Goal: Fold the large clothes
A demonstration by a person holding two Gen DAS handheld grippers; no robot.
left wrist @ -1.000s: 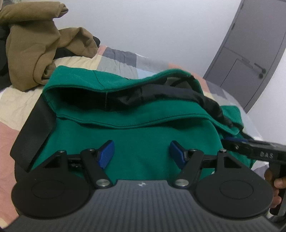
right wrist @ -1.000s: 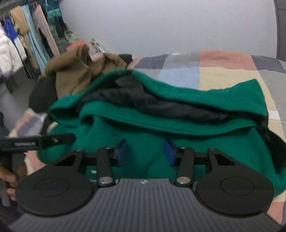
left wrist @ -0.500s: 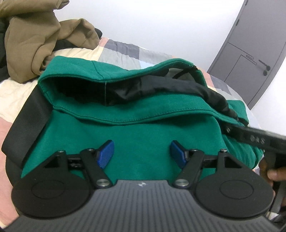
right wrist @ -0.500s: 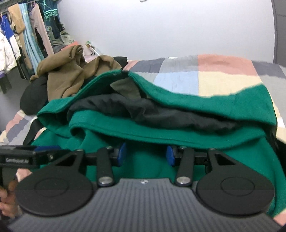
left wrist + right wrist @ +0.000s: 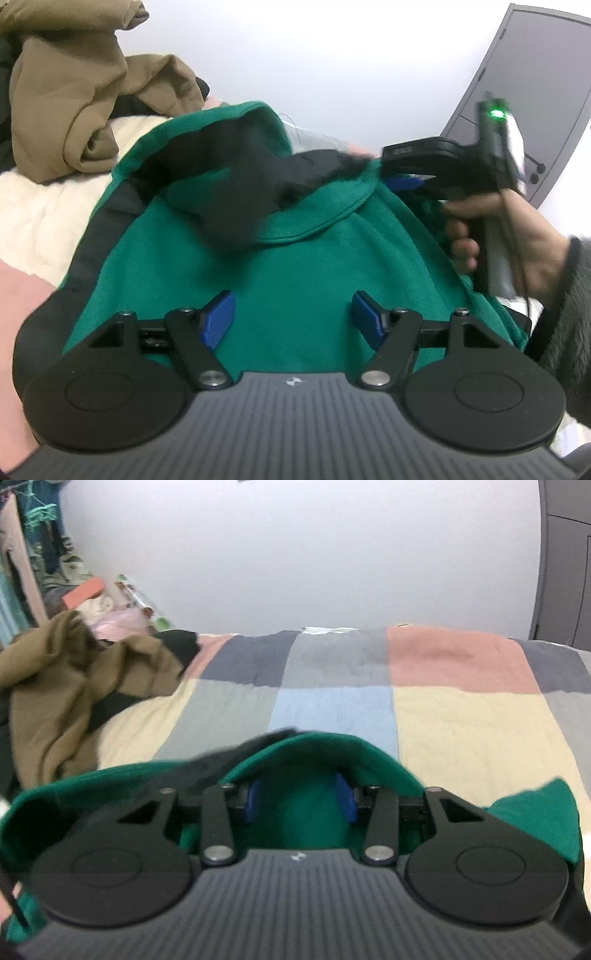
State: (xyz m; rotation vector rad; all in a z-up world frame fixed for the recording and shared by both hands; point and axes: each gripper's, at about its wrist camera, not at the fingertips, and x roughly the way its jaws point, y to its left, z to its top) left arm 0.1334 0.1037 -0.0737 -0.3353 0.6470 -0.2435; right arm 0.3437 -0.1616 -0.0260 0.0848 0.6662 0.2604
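Low in the left wrist frame, the left gripper (image 5: 291, 317) is hovering with jaws wide apart and holding nothing, just over the green jacket (image 5: 295, 266), which is lying bunched on the patchwork bedspread (image 5: 461, 716). Toward the frame's right, the right gripper (image 5: 402, 182) is reaching under the jacket's hem; in its own view the blue pads (image 5: 345, 803) are standing well apart with cloth draped over them, not pinched. Folding looks barely begun: next, both jaws likely need to close on the thick fleece, its black lining (image 5: 251, 184) slippery, while the brown garment (image 5: 70, 110) is slumping upper left.
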